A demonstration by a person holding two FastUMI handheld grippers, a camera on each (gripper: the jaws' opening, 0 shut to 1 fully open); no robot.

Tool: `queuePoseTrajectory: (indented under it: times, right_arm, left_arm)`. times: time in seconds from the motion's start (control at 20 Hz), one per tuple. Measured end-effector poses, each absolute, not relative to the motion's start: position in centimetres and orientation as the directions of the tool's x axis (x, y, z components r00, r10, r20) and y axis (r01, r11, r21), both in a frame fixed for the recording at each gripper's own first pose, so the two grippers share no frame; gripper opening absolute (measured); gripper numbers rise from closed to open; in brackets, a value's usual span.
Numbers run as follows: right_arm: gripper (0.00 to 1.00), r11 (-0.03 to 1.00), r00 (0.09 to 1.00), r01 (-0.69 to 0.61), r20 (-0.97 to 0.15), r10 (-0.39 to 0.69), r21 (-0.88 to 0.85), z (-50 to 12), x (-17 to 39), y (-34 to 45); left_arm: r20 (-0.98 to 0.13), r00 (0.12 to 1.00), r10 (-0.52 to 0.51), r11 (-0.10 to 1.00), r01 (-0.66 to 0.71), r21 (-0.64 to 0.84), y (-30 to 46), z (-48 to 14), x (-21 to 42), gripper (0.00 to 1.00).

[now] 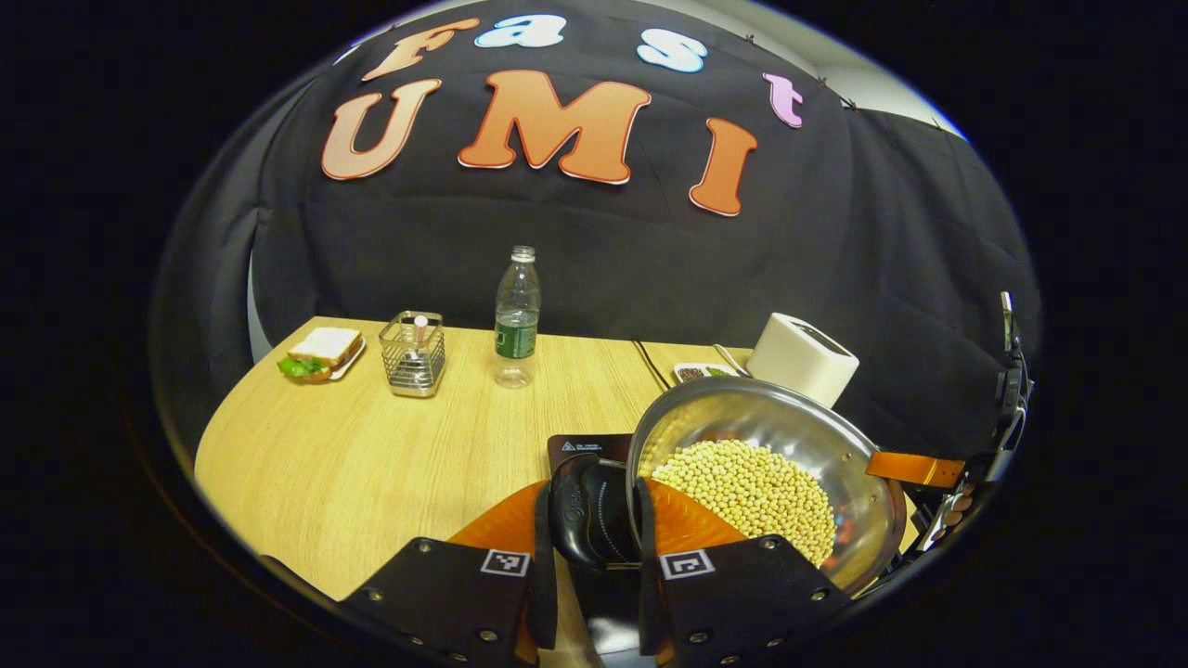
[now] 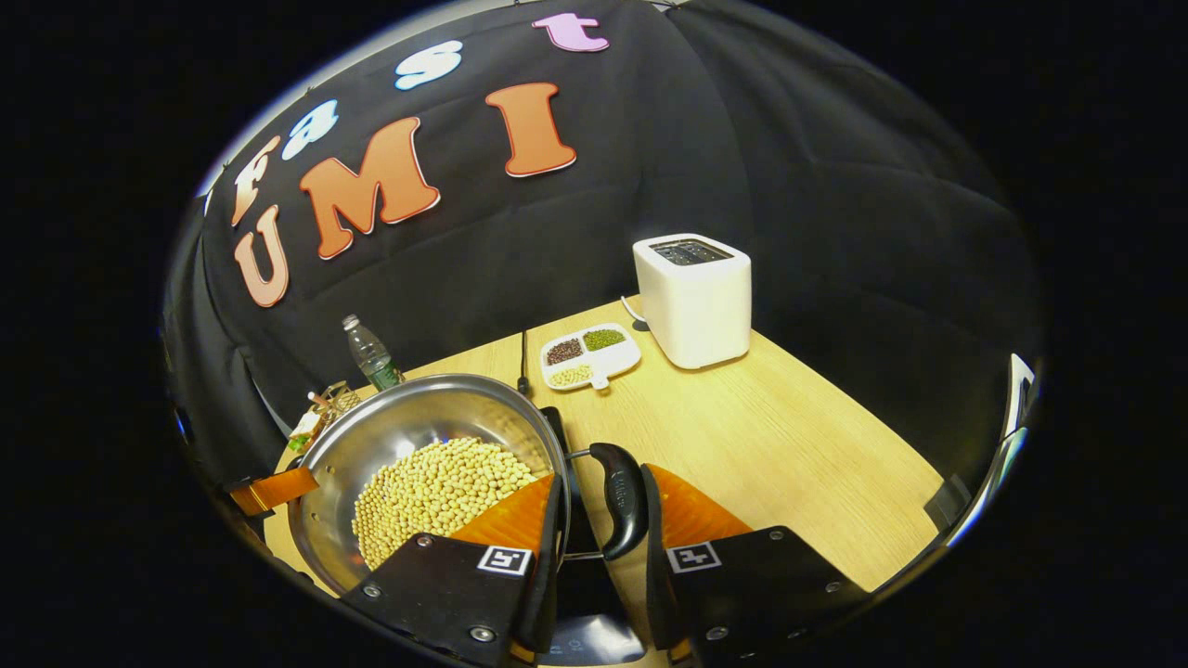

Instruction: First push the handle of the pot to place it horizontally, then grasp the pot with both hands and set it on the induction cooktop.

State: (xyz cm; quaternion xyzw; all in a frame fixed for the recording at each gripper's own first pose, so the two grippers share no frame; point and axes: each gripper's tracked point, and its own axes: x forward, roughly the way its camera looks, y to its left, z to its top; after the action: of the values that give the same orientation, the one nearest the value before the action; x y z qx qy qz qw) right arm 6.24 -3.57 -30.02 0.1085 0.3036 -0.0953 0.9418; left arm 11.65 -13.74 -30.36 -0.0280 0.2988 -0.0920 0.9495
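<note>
Left claw clamps pot handle.

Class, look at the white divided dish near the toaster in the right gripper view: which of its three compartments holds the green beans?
In the white divided dish, the green beans fill the compartment nearest the white toaster; the others hold dark and pale beans.

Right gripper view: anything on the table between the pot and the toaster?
Yes: a small white divided dish of beans sits between the pot and the toaster, beside a dark cord.
</note>
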Motion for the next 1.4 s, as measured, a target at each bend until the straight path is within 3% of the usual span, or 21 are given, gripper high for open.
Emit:
queuePoseTrajectory:
  times: [0.5, 0.7, 0.75, 0.8, 0.85, 0.9, 0.95, 1.4]
  right_arm:
    - [0.42, 0.960, 0.805, 0.246, -0.579, -0.128, 0.130, -31.2, 7.0, -5.3]
    - [0.59, 0.959, 0.816, 0.276, -0.541, -0.203, 0.056, -30.4, 7.8, -6.5]
    - [0.75, 0.957, 0.820, 0.288, -0.524, -0.231, 0.028, -30.0, 7.7, -6.8]
    - [0.83, 0.957, 0.827, 0.290, -0.508, -0.243, 0.014, -29.3, 7.6, -6.8]
    - [0.94, 0.957, 0.834, 0.289, -0.494, -0.246, 0.012, -28.3, 7.3, -6.6]
    - [0.95, 0.959, 0.844, 0.283, -0.479, -0.241, 0.015, -27.3, 7.1, -6.2]
    - [0.95, 0.961, 0.855, 0.275, -0.462, -0.236, 0.019, -26.2, 6.9, -5.7]
    - [0.95, 0.990, 0.963, 0.125, -0.249, -0.106, 0.064, -12.3, 4.7, 1.9]
  left_arm:
    - [-0.596, 0.773, -0.219, 0.975, 0.147, -0.168, -15.9, -33.6, 12.3, 0.36]
    - [-0.588, 0.777, -0.226, 0.974, 0.161, -0.162, -15.9, -32.9, 11.8, 0.46]
    - [-0.562, 0.798, -0.218, 0.976, 0.159, -0.152, -15.5, -31.8, 11.8, 0.53]
    - [-0.530, 0.824, -0.201, 0.979, 0.152, -0.135, -14.9, -30.2, 11.8, 0.60]
    - [-0.493, 0.851, -0.182, 0.983, 0.142, -0.119, -14.2, -28.5, 11.7, 0.75]
    - [-0.458, 0.874, -0.164, 0.986, 0.130, -0.104, -13.5, -26.8, 11.5, 0.90]
    - [-0.422, 0.894, -0.151, 0.988, 0.123, -0.093, -13.1, -25.0, 11.4, 0.92]
    - [-0.152, 0.982, -0.115, 0.993, 0.117, 0.003, -10.9, -9.8, 6.5, 0.92]
